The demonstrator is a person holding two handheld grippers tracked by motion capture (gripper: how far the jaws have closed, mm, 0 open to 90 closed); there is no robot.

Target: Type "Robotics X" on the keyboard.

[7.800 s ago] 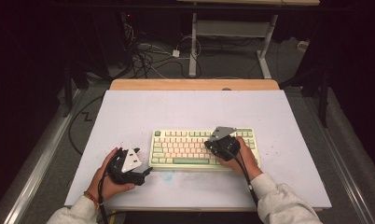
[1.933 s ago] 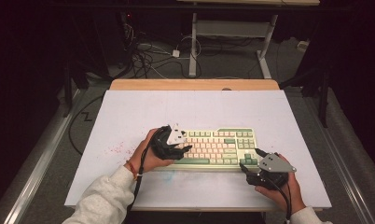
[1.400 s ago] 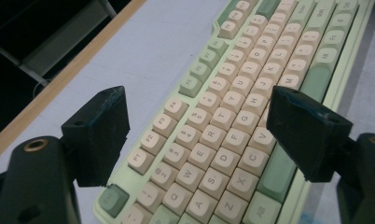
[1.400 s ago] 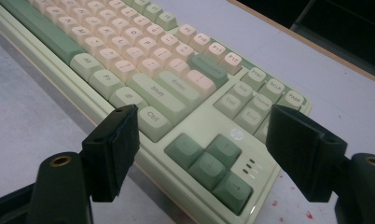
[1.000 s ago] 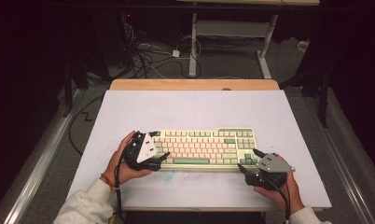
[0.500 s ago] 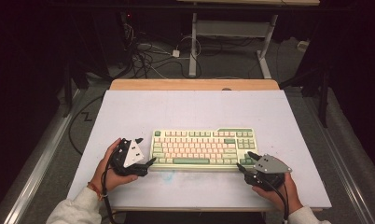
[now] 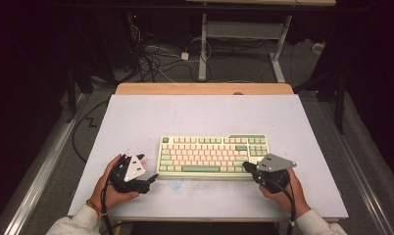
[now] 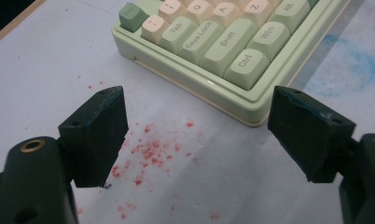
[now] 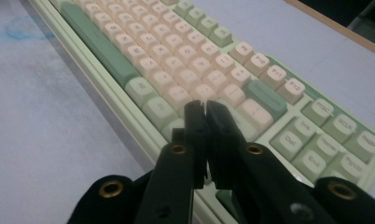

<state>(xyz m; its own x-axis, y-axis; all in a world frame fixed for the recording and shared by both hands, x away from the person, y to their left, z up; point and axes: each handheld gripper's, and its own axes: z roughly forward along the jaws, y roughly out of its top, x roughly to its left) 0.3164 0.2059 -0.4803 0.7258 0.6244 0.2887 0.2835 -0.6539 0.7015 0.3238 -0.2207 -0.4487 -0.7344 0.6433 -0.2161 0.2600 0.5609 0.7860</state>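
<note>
Item: pale-green plastic keyboard (image 7: pixel 213 154), pink keys | rigid, light; grip end rims | my left gripper (image 8: pixel 195 140) jaws apart at 9 o'clock | my right gripper (image 9: pixel 206 140) jaws together at 3 o'clock

a lab: tangled cables (image 7: pixel 156 58) behind the worktable (image 7: pixel 205 112).

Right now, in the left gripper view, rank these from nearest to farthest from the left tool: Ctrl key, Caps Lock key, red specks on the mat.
1. red specks: on the mat between the open jaws of the left tool.
2. Ctrl key: at the keyboard's near corner.
3. Caps Lock key: farther along that edge.
</note>
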